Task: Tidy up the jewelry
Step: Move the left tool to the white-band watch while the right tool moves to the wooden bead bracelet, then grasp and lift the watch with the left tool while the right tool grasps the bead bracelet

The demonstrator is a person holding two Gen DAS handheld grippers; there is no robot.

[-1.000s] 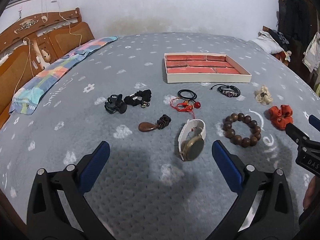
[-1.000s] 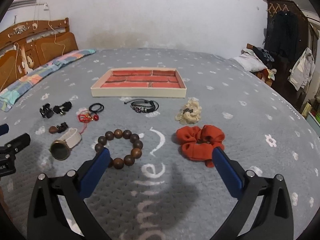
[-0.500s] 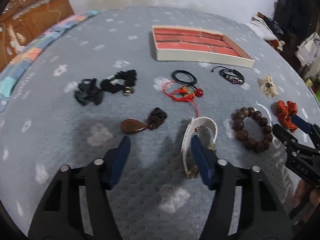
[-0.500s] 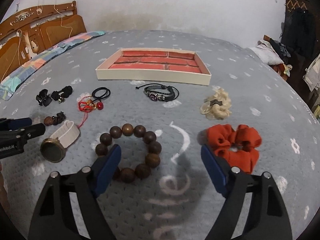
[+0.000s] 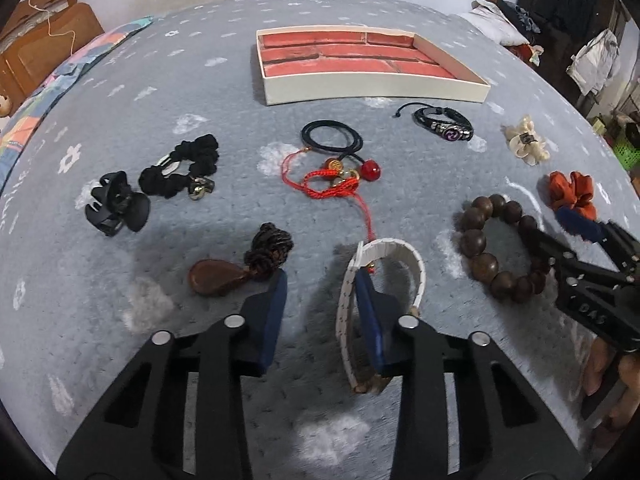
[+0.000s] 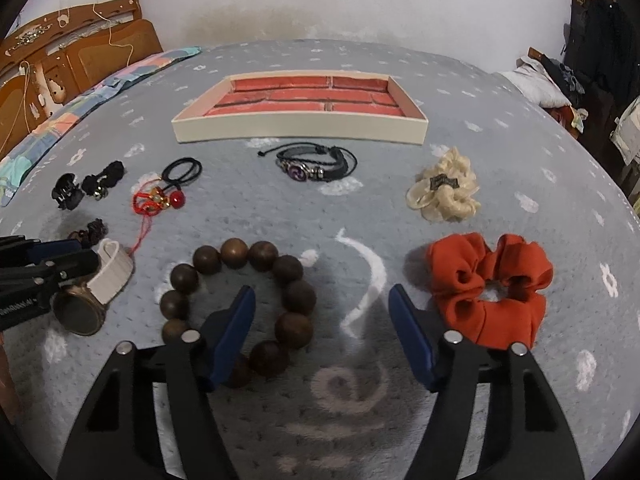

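We are at the pick-up step for two pieces at once, with everything lying on the grey bed cover [image 6: 500,140] and the red-lined tray [image 6: 300,134] empty at the far side. Our left gripper [image 5: 320,296] is down over the white-strap watch [image 5: 384,256]: its jaws are closing and now narrow, one finger inside the strap loop and the other outside it, so the near strap wall sits between them but we see no pinch yet. To do this well we close on that one strap wall only, keep clear of the red cord tassel [image 5: 332,184] whose tail runs to just beside the strap, and avoid the brown pendant [image 5: 218,280] just beside the outer finger. Our right gripper [image 6: 322,334] is at mid width with jaws closing, its left finger set inside the ring of the wooden bead bracelet [image 6: 236,308] and the right finger outside on bare cover, so the ring's right-hand beads lie between. We judge the beads as round and likely to roll out of the pads, so we centre on one bead or the cord gap and squeeze squarely. The orange scrunchie [image 6: 492,284] lies just beside the right finger; we keep off it. Then lift straight and carry to the tray.
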